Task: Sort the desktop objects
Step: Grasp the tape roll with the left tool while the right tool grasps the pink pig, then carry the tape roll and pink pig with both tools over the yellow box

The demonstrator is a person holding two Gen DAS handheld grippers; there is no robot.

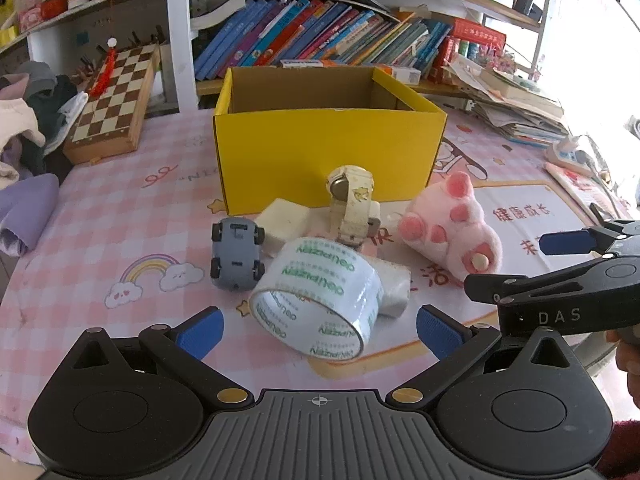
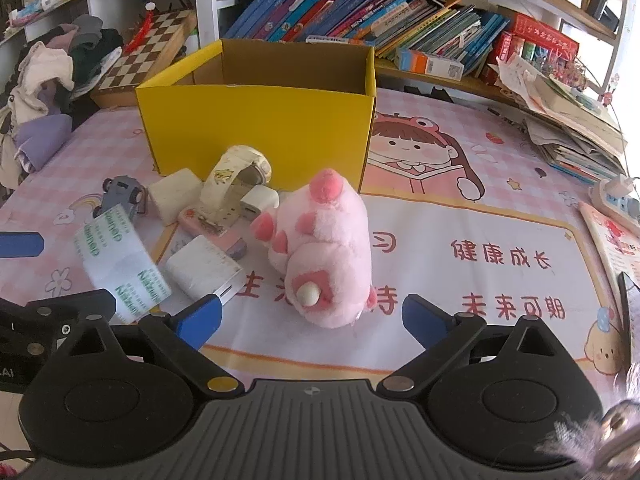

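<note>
An open yellow box (image 1: 328, 148) stands at the back of the pink mat; it also shows in the right wrist view (image 2: 260, 128). In front of it lie a roll of clear tape (image 1: 320, 300), a grey toy car (image 1: 237, 258), a cream watch (image 1: 352, 204), white blocks (image 1: 286, 222) and a pink plush toy (image 1: 452, 228). My left gripper (image 1: 318, 334) is open, its fingers on either side of the tape roll. My right gripper (image 2: 310, 318) is open just in front of the plush toy (image 2: 324, 248). Both are empty.
A chessboard (image 1: 116, 96) and a pile of clothes (image 1: 24, 128) lie at the left. Shelves of books (image 1: 328, 36) stand behind the box. Stacked papers (image 1: 516, 108) and a power strip (image 2: 618, 200) are at the right. A white power bank (image 2: 204, 268) lies beside the tape.
</note>
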